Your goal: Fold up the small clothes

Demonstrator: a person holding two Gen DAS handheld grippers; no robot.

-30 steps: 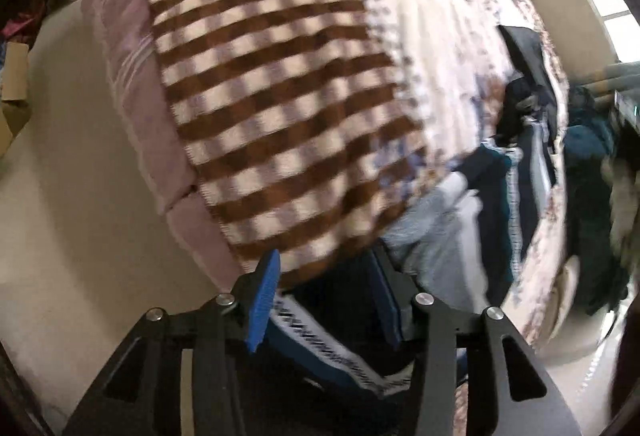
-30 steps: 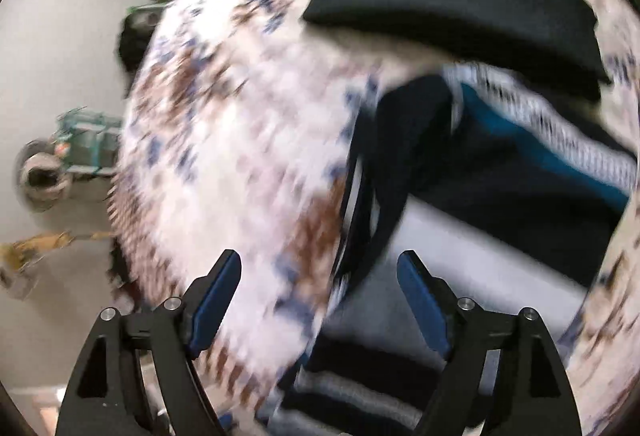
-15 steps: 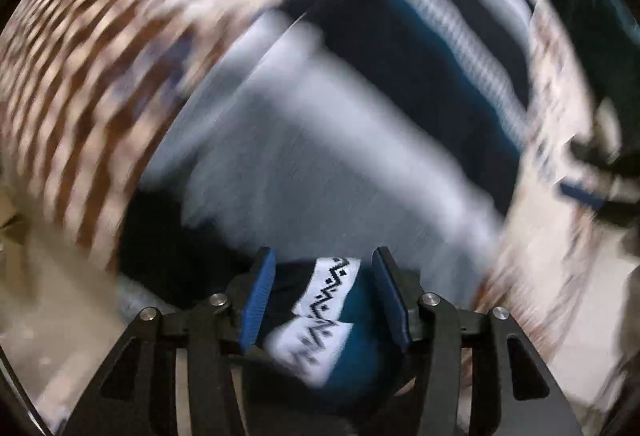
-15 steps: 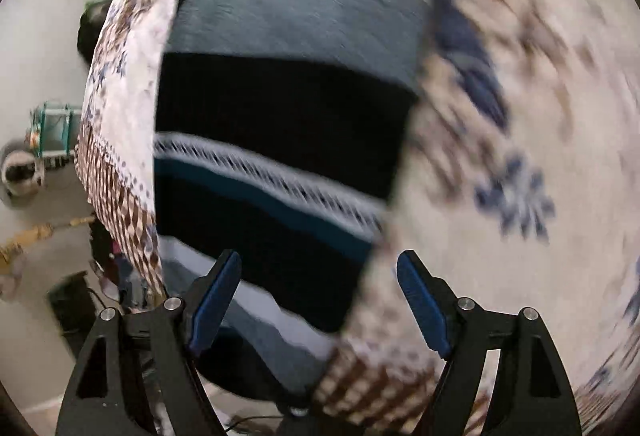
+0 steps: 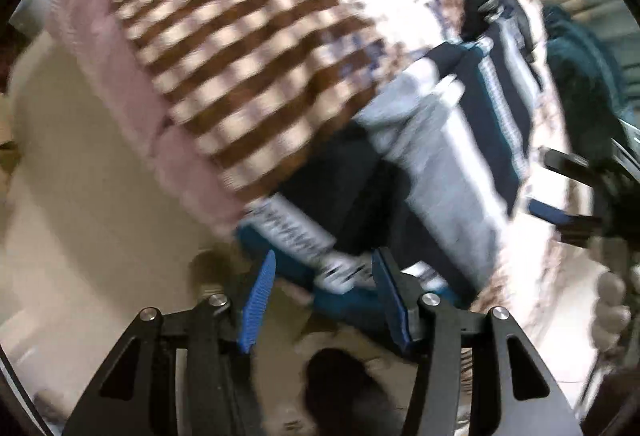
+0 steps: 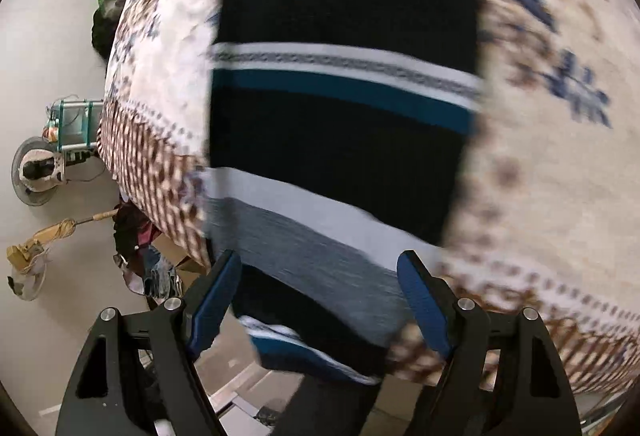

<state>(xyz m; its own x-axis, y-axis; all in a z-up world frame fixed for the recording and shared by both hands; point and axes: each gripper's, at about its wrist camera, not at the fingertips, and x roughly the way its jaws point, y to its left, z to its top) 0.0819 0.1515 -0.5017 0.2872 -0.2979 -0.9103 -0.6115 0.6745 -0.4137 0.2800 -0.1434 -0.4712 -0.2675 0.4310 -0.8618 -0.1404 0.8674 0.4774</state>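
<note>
Striped sweater (image 6: 340, 124) lies on the patterned bed blanket (image 6: 560, 176), body looks roughly flat, hem end hanging off the bed edge at 6 o'clock in the right wrist view. Left claw (image 5: 324, 288) part-open around the patterned teal hem; frames too blurred, cannot tell if pads press it. Right claw (image 6: 320, 300) wide open, empty, hovering over the grey stripe near the hem. Judgement: fold mid-way at best; hem end not yet brought over. Dark clothes (image 5: 576, 76) at 2 o'clock look unfolded.
</note>
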